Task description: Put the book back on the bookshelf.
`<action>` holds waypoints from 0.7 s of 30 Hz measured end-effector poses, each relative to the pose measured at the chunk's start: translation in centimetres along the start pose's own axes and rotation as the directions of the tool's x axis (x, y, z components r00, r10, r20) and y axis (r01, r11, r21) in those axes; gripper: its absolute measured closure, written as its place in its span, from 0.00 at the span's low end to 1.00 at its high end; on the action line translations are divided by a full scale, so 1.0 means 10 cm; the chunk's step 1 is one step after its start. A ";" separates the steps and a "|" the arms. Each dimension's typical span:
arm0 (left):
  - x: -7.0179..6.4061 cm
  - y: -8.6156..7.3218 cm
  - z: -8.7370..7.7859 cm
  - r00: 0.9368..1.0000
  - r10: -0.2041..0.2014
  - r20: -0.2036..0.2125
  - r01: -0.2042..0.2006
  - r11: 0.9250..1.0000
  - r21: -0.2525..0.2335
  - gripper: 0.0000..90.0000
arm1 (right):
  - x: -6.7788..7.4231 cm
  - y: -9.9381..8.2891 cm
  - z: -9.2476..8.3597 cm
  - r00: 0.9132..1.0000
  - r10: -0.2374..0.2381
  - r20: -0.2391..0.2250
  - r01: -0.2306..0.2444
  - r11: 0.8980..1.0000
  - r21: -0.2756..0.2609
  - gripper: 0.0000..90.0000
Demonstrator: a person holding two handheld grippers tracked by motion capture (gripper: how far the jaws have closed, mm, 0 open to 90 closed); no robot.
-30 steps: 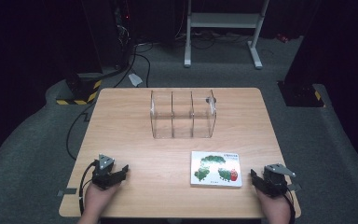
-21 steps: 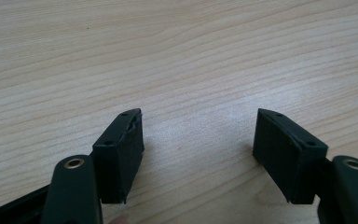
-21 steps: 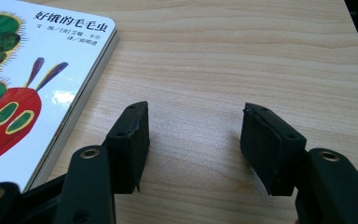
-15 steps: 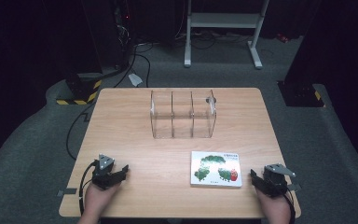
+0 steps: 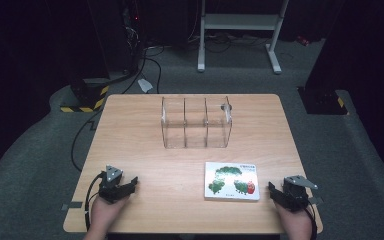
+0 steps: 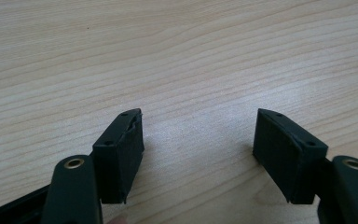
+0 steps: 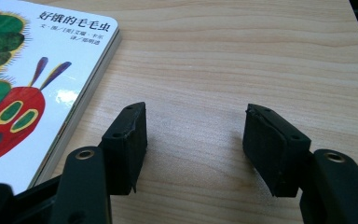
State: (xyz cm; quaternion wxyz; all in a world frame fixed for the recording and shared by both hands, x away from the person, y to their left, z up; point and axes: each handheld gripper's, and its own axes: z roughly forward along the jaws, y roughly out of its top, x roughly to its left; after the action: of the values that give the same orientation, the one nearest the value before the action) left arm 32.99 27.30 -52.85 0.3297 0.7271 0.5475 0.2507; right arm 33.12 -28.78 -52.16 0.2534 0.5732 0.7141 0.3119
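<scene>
Wooden table [image 5: 145, 150] is carrying everything, and at its near left corner the left gripper [image 5: 128, 183] is resting in a person's hand, pointing toward the middle of the table. Its jaws are standing apart with nothing between them, bare wood [image 6: 198, 140] lying under the gap in the left gripper view. Farther back, near the middle, a clear plastic organizer [image 5: 196, 122] with three compartments is standing upright. Nearer and to the right, a picture book [image 5: 231, 180] with a green and red caterpillar is lying flat, cover up. At the near right corner the right gripper [image 5: 273, 190] is sitting just beside the book's right edge, not touching it. Its jaws have just been opening, and nothing is lying between them but wood [image 7: 193, 140]; the book [image 7: 32, 84] is lying to their left.
</scene>
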 end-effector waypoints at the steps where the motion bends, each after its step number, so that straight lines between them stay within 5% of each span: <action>1: 0.00 0.00 0.00 1.000 0.000 -0.001 0.000 1.000 -0.001 0.37 | 0.00 0.00 -0.01 1.000 -0.002 -0.015 0.002 1.000 -0.001 0.43; 21: 0.00 0.00 0.00 1.000 -0.001 0.000 0.001 1.000 0.000 0.37 | 0.21 0.09 -0.18 0.997 -0.049 -0.057 0.045 0.997 -0.065 0.43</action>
State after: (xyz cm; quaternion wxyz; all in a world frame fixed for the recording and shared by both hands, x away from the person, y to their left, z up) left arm 32.99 27.31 -52.85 0.3298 0.7270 0.5478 0.2503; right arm 31.96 -26.92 -50.29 0.2576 0.5385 0.7243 0.3451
